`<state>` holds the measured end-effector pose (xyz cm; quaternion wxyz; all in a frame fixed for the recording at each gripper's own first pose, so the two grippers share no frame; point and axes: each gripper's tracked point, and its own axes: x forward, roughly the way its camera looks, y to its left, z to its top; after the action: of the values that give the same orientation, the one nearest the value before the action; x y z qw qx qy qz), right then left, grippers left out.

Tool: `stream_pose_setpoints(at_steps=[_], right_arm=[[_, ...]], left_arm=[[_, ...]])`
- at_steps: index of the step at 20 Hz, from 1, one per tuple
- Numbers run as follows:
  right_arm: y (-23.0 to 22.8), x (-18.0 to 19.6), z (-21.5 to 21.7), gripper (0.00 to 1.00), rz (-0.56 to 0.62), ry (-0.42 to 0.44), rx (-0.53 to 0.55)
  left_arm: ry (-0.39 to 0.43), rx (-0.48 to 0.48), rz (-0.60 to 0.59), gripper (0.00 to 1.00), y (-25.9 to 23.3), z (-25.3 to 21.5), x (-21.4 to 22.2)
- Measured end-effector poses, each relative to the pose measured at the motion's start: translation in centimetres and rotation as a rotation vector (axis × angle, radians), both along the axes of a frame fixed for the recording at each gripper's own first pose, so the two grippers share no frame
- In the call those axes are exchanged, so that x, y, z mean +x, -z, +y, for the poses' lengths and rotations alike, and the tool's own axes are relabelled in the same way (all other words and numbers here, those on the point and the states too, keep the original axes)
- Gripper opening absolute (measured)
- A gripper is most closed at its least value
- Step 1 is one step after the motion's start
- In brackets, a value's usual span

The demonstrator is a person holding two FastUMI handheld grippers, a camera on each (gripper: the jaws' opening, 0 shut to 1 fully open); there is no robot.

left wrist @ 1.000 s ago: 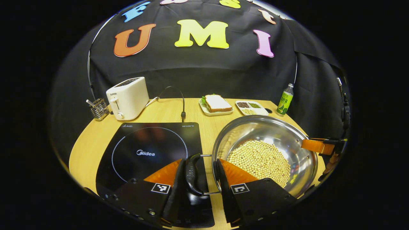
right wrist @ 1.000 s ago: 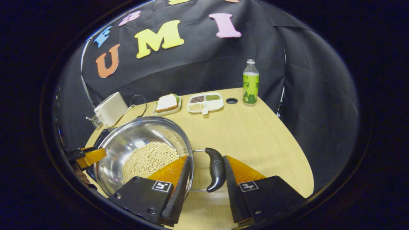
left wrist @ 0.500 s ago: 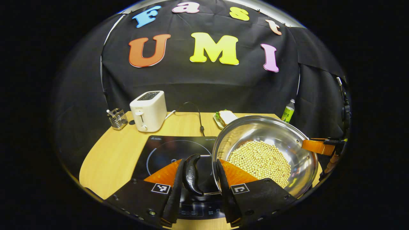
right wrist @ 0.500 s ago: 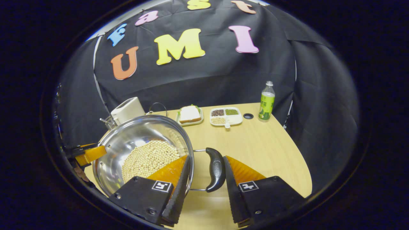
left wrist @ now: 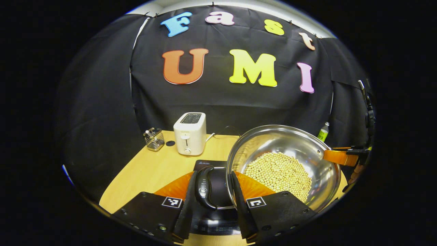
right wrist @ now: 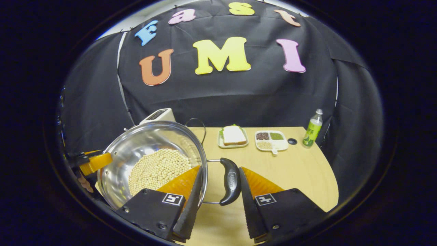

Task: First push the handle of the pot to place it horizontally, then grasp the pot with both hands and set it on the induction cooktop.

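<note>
Here, line by line:

Room: a black cloth wall is closing in the booth behind the surface, hanging in folds on both sides.

Surface: a pale wooden top [left wrist: 150, 171] with a rounded edge is carrying everything; a small dark hole [right wrist: 292, 141] is showing near its far right corner.

Back row: a white toaster [left wrist: 189, 133] is standing beside a wire utensil holder [left wrist: 154, 139]. In the right gripper view a sandwich plate [right wrist: 234, 135], a divided dish [right wrist: 271, 140] of grains and a green bottle [right wrist: 313, 128] are lining up to the right.

Pot: the steel pot [left wrist: 307, 147], holding soybeans [left wrist: 278, 171], is hanging between the two claws. Its black side handles are lying level, one toward each claw.

Induction cooktop: the black cooktop [left wrist: 215, 223] is lying under the left claw, and the pot's rim is overlapping its right part in the left gripper view. Whether the pot is touching it, I cannot tell.

Left claw: the left claw [left wrist: 214, 174] is standing partly spread, straddling one black handle [left wrist: 205, 187]. One finger is lying against the grip and the other by the pot wall. Whether both are pressing, I cannot tell.

Right claw: the right claw [right wrist: 221, 169] is straddling the opposite handle [right wrist: 230, 186] the same way. Again I cannot tell whether its grip is firm.
</note>
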<state>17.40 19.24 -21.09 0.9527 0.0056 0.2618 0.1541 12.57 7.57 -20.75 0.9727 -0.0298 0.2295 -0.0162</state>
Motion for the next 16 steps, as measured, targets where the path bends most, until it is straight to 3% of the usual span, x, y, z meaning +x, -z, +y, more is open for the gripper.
stream_pose_setpoints(at_steps=[7, 16], right_arm=[[0.8, 3.0, 5.9, 0.63, 0.04, -0.03, 0.0], [6.7, 5.7, 8.5, 0.63, 0.122, -0.006, -0.009]], left_arm=[[-0.037, -0.022, 0.042, 0.53, 1.2, 4.9, 2.8], [-0.038, -0.027, 0.11, 0.54, 7.1, 6.9, 6.1]])
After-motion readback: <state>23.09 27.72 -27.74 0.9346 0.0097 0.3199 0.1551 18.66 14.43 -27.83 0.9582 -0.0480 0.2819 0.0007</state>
